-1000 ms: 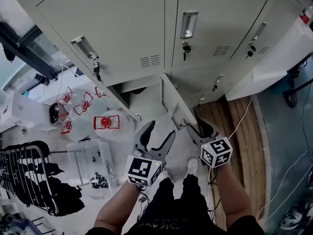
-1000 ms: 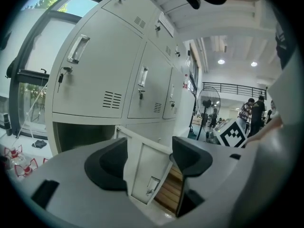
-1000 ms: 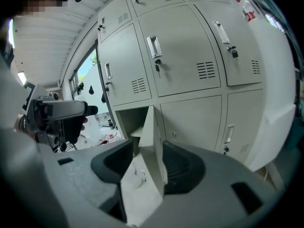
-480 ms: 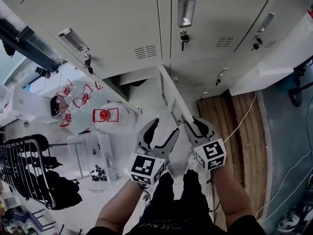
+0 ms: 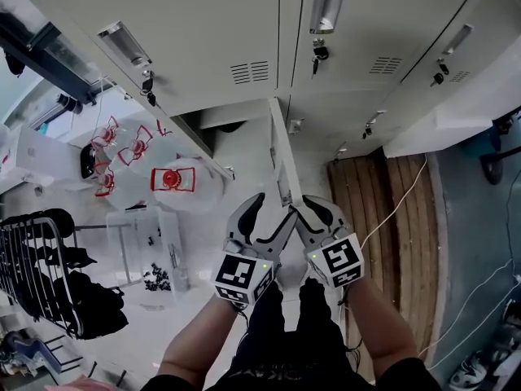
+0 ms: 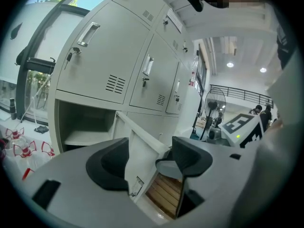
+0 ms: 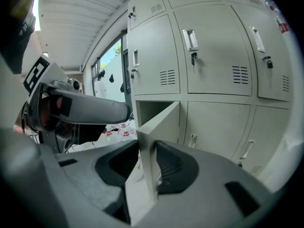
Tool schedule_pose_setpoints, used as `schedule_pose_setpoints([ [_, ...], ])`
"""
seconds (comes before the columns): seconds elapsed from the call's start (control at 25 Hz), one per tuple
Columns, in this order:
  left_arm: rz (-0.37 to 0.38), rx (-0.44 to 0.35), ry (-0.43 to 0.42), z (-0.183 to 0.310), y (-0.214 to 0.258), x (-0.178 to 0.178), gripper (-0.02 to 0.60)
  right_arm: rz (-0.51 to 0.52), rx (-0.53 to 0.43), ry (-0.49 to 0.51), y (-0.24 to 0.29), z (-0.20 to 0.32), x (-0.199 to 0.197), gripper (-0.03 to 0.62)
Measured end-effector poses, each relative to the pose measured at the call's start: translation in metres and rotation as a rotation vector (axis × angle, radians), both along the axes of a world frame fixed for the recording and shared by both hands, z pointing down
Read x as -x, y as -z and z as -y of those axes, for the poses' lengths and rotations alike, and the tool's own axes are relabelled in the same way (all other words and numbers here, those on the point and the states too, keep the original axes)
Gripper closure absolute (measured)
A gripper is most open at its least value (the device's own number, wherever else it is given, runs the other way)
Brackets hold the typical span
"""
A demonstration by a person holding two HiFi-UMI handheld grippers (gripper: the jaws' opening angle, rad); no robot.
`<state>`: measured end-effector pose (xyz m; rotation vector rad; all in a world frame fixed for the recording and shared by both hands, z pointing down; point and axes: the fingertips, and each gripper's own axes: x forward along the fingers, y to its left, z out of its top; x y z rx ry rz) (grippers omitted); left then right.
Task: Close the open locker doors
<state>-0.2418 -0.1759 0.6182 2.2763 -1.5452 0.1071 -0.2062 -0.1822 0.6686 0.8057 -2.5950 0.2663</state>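
The lower locker's pale grey door (image 5: 279, 157) stands open, swung out from its empty compartment (image 5: 224, 120) towards me. My right gripper (image 5: 307, 210) has the door's free edge (image 7: 148, 141) between its jaws, and the pads are closed against it. My left gripper (image 5: 273, 208) hangs just to the left of it with its jaws spread wide, holding nothing. In the left gripper view the door (image 6: 140, 151) shows beyond that gripper (image 6: 147, 160). The lockers above (image 5: 326, 6) are closed, with keys in their locks.
Clear plastic boxes with red clips (image 5: 171, 182) sit on the floor left of the locker, and a black rack (image 5: 49, 275) stands further left. A strip of wooden flooring (image 5: 383, 210) with a white cable lies to the right. A white panel (image 5: 456, 112) juts out at the upper right.
My right gripper has moved left onto the door's free edge and its jaws have narrowed round it. The door's free edge now sits a little further left. The left gripper has barely moved.
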Motion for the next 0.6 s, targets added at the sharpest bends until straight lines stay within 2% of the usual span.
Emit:
schedule_pose_setpoints([
  [0.36,-0.003,0.006,0.033,-0.001,-0.007,0.009,0.296,0.002,0.009,0.131,-0.002,-0.019,0.03,0.465],
  [0.6,0.009,0.024,0.059,0.001,-0.019,0.013,0.306,-0.01,0.001,0.186,-0.007,-0.028,0.034,0.465],
])
